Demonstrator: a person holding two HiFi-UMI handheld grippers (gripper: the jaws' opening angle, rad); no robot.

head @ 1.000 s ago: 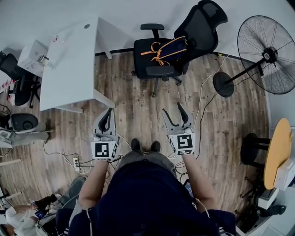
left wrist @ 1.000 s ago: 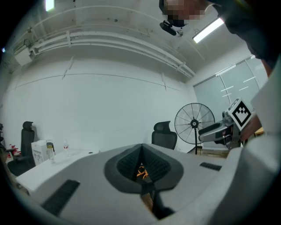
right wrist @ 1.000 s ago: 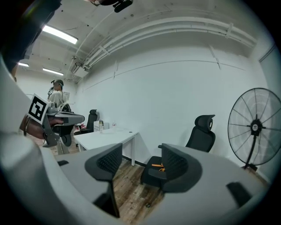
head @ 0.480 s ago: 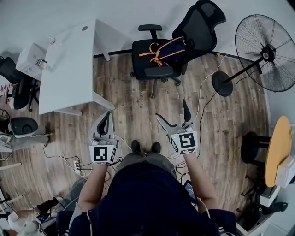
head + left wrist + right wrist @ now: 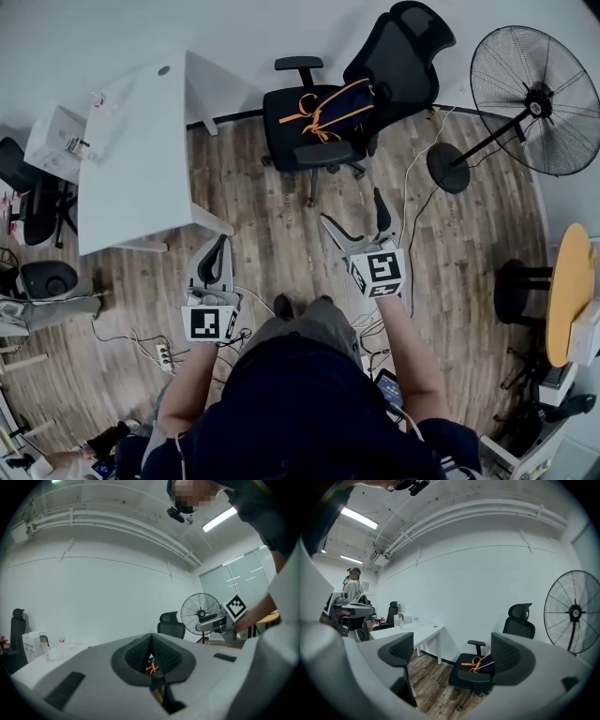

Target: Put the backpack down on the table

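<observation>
Head view puts the backpack (image 5: 333, 105), dark with orange straps, on the seat of the black office chair (image 5: 292, 141), leaning against its backrest, well apart from the white table (image 5: 131, 169) at my left. Bare wooden floor (image 5: 272, 211) lies open between me, the chair and the table's near corner. My right gripper (image 5: 352, 208) has just been opening; its jaws stand wide apart with nothing between them, pointing toward the chair. My left gripper (image 5: 221, 246) is clenched on nothing, tips together, near the table's corner. A standing fan (image 5: 534, 98) is right of the chair, its round base (image 5: 453, 169) and a cable (image 5: 409, 202) edging the free floor.
</observation>
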